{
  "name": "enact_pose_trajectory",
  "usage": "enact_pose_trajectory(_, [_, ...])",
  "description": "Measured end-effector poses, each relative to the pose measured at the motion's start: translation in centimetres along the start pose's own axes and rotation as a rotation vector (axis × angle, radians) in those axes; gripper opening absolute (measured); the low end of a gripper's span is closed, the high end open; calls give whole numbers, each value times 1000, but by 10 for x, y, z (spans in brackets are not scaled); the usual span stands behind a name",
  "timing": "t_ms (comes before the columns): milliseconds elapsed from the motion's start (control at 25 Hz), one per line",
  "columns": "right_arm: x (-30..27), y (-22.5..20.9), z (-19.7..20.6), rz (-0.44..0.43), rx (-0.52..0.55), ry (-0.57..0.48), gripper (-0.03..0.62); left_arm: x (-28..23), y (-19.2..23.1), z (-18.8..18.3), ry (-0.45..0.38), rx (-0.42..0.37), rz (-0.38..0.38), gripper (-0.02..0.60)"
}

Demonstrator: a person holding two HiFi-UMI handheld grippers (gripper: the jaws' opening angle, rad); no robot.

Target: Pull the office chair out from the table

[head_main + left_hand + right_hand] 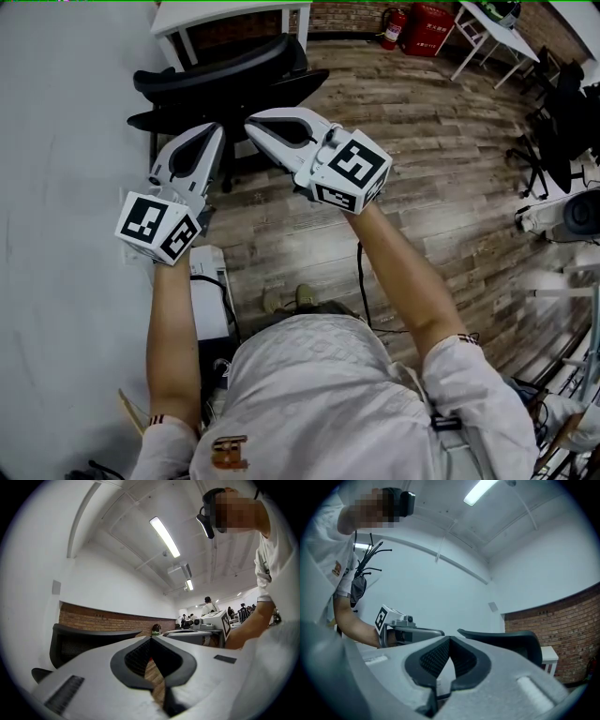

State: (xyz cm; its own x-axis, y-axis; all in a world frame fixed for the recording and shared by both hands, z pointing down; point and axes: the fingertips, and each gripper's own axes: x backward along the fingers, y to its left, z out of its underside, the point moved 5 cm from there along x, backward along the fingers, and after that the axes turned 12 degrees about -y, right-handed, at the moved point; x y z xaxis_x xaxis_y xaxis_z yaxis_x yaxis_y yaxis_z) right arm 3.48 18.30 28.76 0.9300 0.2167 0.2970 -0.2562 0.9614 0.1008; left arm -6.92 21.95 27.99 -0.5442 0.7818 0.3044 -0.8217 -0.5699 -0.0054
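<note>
- Office chair [221, 73]: black, with a mesh back. It is standing on the wood-plank floor [422, 141] right by the white table [187, 17], its backrest turned toward the person. From here I cannot tell whether the seat is reaching in under the tabletop.
- Left gripper [216, 131]: it is pointing at the chair with its jaws pressed together and nothing between them. Its tips are hovering near the backrest, not visibly touching it.
- Right gripper [253, 122]: it is likewise closed and holding nothing. It is sitting just beside the left one, aimed at the same backrest.
- Stage, as a judgement: the chair near the table with two empty grippers in front of it is fitting either a chair waiting to be drawn out or one drawn a little and let go.
- Handling, as a judgement: the chair is looking fairly heavy but stiff in the frame. If there are castors under it, none is showing clearly, and it would be rolling rather than lifting, and likely swivelling under an off-centre pull.
- Where to hold, as a judgement: the rigid top rim of the backrest is offering the firmest purchase, with one gripper toward each side. The mesh panel itself is likely giving way and slipping under the pads.
- Surroundings: a pale wall [56, 141] is running close along the chair's left side.
</note>
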Motion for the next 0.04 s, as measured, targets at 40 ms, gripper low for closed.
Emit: enact_pose_trajectory(40, [0,0,0,-1,-1,-1,0,0,0,0,-1,0,0,0])
